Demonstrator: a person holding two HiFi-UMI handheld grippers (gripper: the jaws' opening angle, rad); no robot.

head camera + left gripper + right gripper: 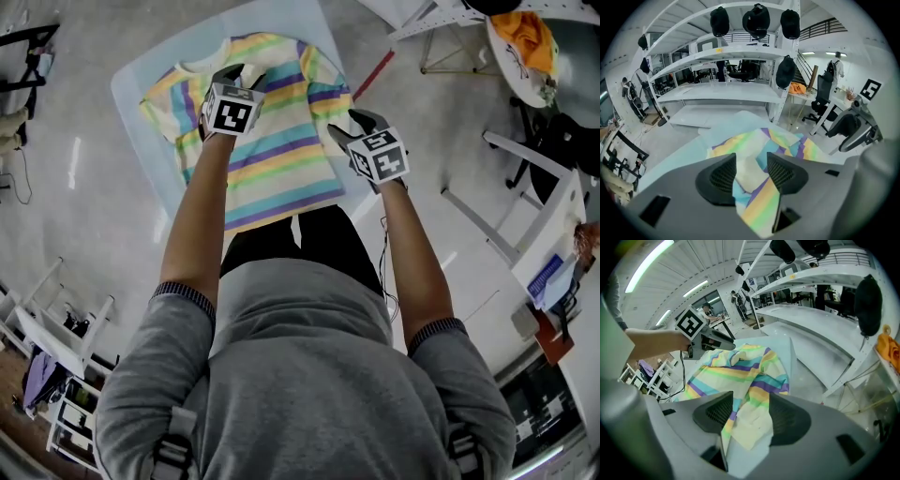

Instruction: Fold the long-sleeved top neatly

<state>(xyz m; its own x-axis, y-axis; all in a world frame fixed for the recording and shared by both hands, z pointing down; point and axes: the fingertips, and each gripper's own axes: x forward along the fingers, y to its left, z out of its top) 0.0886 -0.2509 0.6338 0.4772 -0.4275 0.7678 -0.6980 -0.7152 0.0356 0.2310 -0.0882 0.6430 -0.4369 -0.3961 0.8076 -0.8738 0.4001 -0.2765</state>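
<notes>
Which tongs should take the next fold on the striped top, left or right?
Right, probably. The right tongs stand open astride the loose right sleeve, which lies crumpled at the edge of the top. The left tongs are open over fabric that looks folded in near the chest.

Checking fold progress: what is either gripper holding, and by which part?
Nothing: left gripper and right gripper stand open over the striped top, fabric between the jaws unpinched.

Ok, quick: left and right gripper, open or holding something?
Left gripper: open, striped top between, not pinched.
Right gripper: open, same top between, not pinched.
</notes>
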